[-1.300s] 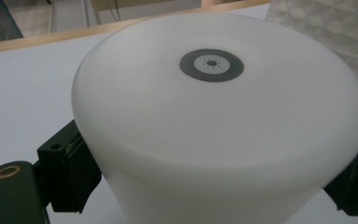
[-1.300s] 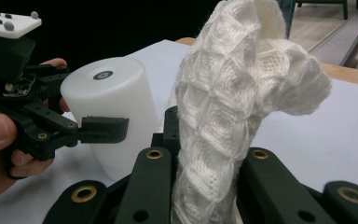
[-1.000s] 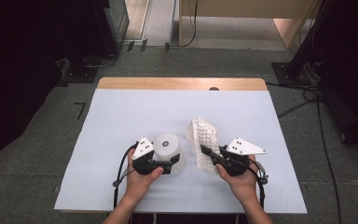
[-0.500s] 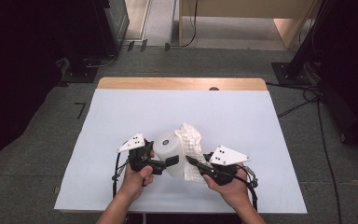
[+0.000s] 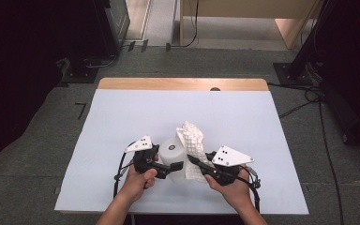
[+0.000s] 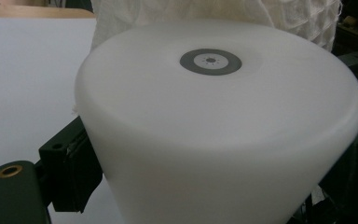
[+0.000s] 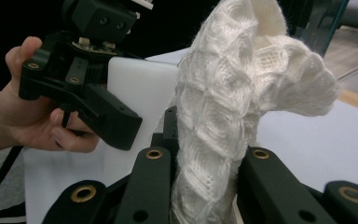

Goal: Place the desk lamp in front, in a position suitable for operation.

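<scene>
Near the front edge of the white-covered table (image 5: 122, 122), the left gripper (image 5: 166, 168) clamps the smooth white plastic cylinder (image 5: 172, 157) across its sides, holding it upright. Just beside it, the right gripper (image 5: 194, 163) has its jaws clenched on the white knitted cloth (image 5: 193, 140), which rises between them and touches the cylinder.

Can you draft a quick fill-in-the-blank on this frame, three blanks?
1. The left tool grips a white ____ cup with a grey ring at the centre of its base.
2. The right tool is shut on a white ____ cloth.
3. Both things are held above a table covered in ____ sheeting.

Missing words: upturned; knitted; white
</scene>
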The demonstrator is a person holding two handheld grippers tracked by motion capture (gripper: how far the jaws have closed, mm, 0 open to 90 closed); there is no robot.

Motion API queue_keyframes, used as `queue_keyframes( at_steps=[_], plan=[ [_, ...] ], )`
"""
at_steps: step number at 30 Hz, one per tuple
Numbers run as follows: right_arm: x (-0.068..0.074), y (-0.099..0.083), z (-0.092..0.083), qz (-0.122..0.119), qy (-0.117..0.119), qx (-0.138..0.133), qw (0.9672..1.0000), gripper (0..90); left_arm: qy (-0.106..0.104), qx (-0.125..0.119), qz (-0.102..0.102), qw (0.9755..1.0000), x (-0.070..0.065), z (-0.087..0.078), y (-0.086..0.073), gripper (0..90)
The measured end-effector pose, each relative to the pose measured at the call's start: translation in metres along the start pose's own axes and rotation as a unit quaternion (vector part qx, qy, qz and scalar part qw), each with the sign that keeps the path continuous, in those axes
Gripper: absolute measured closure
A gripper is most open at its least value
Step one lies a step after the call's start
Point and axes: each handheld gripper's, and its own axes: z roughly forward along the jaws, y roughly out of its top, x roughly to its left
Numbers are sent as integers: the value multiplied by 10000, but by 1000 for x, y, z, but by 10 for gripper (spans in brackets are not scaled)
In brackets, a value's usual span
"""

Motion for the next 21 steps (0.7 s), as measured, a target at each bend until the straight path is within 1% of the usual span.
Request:
queue_keyframes(
  at_steps=[1,2,3,5,6,7,8,9,13,16,17,19,21],
  plan=[
    [0,-1,2,3,41,76,10000,787,38,-51,-19,10000,2,-3,1,85],
    [1,-4,5,4,126,218,9997,787,50,-89,-30,9999,3,-6,2,85],
    [1,-5,7,-2,158,304,9994,787,86,-140,-49,9999,4,-8,3,84],
    [1,-9,11,-5,214,493,9986,787,93,-229,-111,9996,7,-13,4,85],
    [1,-9,13,11,205,530,9984,787,96,-234,-109,9996,7,-13,4,85],
    [1,-10,13,13,197,522,9984,787,126,-226,-88,9996,7,-12,4,85],
    [2,-9,13,27,163,516,9985,787,187,-184,-18,9997,6,-11,4,85],
    [2,-8,13,8,129,464,9988,788,230,-142,18,9996,4,-8,3,85],
    [2,-2,4,21,-49,74,10000,786,246,64,214,9994,-2,3,0,85],
    [1,-1,0,41,-66,-35,10000,787,219,72,202,9995,-3,5,0,85],
    [1,-2,1,48,-35,-24,10000,786,242,58,186,9995,-3,4,0,85],
    [1,-6,4,-33,60,101,9999,786,320,-90,120,9994,1,0,1,84],
    [3,-13,11,-185,24,386,9991,787,408,-197,46,9990,5,-6,2,84]
  ],
)
